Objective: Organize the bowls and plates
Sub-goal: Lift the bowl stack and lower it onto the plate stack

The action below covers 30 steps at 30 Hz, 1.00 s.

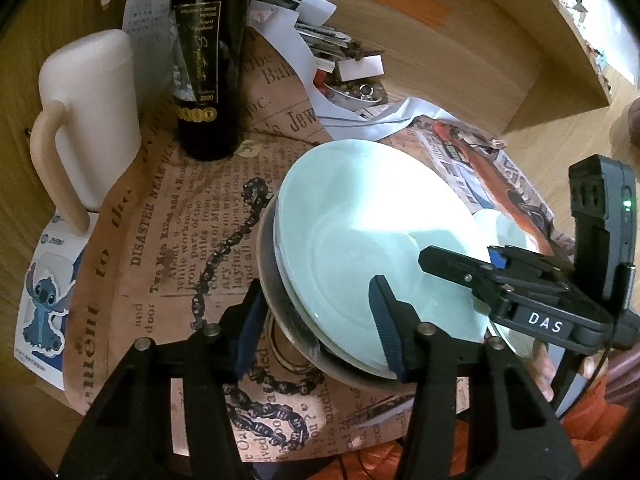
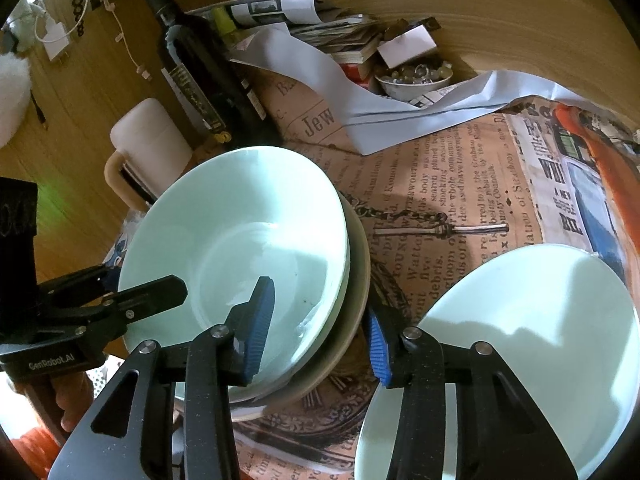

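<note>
— Two views, so what does one give that the other doesn't?

— On the left wrist you get a cartoon sticker (image 1: 44, 304) at the table's edge, and the side of the right gripper's body. The right wrist shows a second plate (image 2: 540, 340) whole, lying on the paper (image 2: 440, 168) just beside the stack. From the left it is only a sliver behind that gripper. A white cable (image 2: 132, 56) on the wall side shows there too.

— Where is the stack?

— Mid-table, on the printed paper: a pale green plate (image 1: 360, 220) sitting in a grey bowl (image 1: 268, 280), the plate pushed a little off-centre.

— And the grippers?

— Left gripper (image 1: 316, 292) has its jaws part-way open astride the near rim of the stack, one pad (image 1: 386, 324) over the plate's inside, the other outside the bowl. Right gripper (image 2: 320, 300) comes at the opposite rim the same way, jaws narrower, one pad over the plate and one just outside the bowl. Whether any pad actually presses on the rim, I cannot tell for either. Both point steeply down.

— Count it up.

— Two green plates: one stacked, one apart. One grey bowl under the stacked plate. One small dish (image 2: 412, 80) of trinkets at the back, among loose papers. One dark bottle (image 1: 208, 60) and one white jug (image 1: 88, 120), side by side behind the stack. Two grippers, and a bit of a hand under each.
</note>
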Each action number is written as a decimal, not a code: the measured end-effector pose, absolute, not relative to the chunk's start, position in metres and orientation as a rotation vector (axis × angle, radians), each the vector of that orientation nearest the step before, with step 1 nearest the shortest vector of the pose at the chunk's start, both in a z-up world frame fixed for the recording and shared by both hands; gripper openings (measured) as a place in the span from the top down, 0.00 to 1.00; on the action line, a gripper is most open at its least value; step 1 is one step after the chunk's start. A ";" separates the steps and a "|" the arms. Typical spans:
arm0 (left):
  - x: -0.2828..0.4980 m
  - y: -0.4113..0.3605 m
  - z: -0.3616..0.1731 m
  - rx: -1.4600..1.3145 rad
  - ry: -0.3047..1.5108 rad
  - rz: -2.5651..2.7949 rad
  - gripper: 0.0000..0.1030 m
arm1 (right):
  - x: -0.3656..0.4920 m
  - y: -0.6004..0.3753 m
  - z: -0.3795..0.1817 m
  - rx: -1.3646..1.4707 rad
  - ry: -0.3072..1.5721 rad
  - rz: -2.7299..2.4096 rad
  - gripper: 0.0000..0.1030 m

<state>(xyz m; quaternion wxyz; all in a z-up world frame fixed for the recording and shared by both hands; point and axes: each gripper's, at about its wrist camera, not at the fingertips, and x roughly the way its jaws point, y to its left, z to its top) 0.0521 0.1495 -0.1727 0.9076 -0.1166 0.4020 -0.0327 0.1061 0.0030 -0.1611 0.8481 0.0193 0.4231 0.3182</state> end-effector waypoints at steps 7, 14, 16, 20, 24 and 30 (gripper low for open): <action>0.054 0.146 -0.166 -0.236 0.815 -0.038 0.50 | 0.104 -0.002 -0.155 0.061 0.865 0.677 0.62; 0.053 0.136 -0.149 -0.196 0.756 -0.015 0.50 | 0.102 -0.007 -0.145 0.080 0.830 0.677 0.62; 0.053 0.132 -0.144 -0.184 0.740 -0.017 0.50 | 0.102 -0.010 -0.142 0.084 0.820 0.674 0.62; 0.055 0.126 -0.136 -0.173 0.723 -0.034 0.50 | 0.101 -0.018 -0.135 0.094 0.795 0.659 0.62; 0.057 0.117 -0.130 -0.166 0.709 -0.056 0.50 | 0.100 -0.029 -0.129 0.105 0.769 0.645 0.63; 0.058 0.102 -0.126 -0.147 0.686 -0.081 0.50 | 0.096 -0.044 -0.122 0.122 0.738 0.616 0.64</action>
